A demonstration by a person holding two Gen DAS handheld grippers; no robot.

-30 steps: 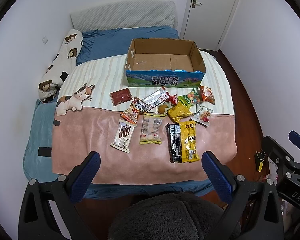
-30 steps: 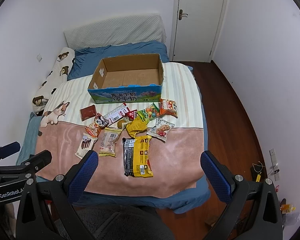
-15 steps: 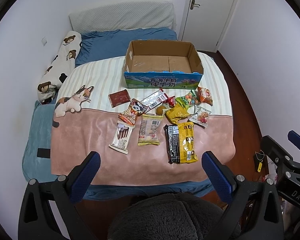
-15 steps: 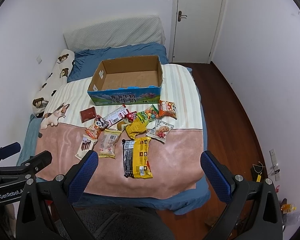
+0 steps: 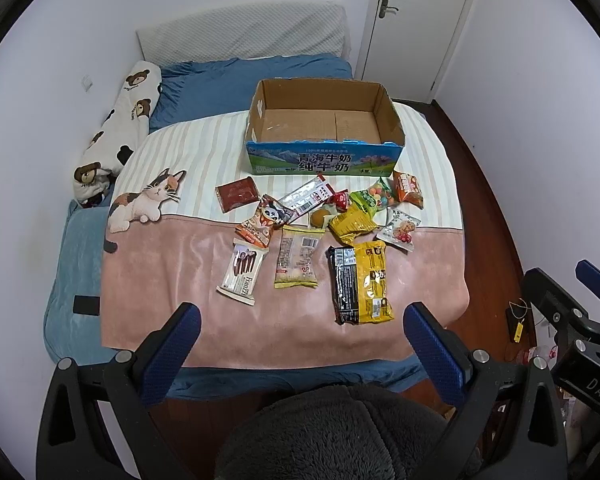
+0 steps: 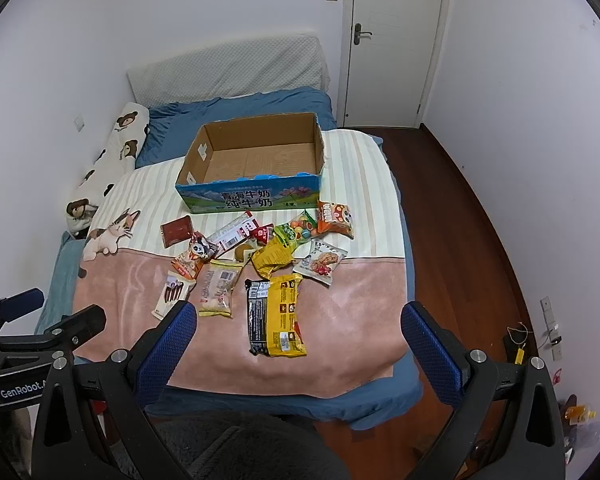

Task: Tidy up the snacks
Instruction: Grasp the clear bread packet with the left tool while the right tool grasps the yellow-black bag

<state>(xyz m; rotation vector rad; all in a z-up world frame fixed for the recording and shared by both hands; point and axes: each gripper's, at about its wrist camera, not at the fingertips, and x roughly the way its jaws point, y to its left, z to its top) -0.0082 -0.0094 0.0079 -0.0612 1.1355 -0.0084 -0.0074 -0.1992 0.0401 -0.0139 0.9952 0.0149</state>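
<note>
An open, empty cardboard box [image 5: 324,126] [image 6: 256,160] with a blue printed front stands on the bed. Several snack packets lie in front of it: a black-and-yellow pack [image 5: 360,282] [image 6: 276,314], a pale yellow pack [image 5: 298,256], a white chocolate-stick pack [image 5: 242,272], a dark red pouch [image 5: 237,193], an orange pack [image 5: 409,189]. My left gripper [image 5: 300,322] is open and empty, held back above the bed's near edge. My right gripper [image 6: 298,320] is open and empty, also held back from the snacks.
The bed has a pink and striped blanket [image 5: 172,272] with a cat print [image 5: 144,204]. A bear-print pillow [image 5: 120,128] lies along the left wall. Wood floor [image 6: 460,240] and a white door [image 6: 392,40] are to the right.
Both views have shifted slightly; the bed and snacks sit a little lower and nearer in frame. Nothing on the bed has moved and both grippers stay open.
</note>
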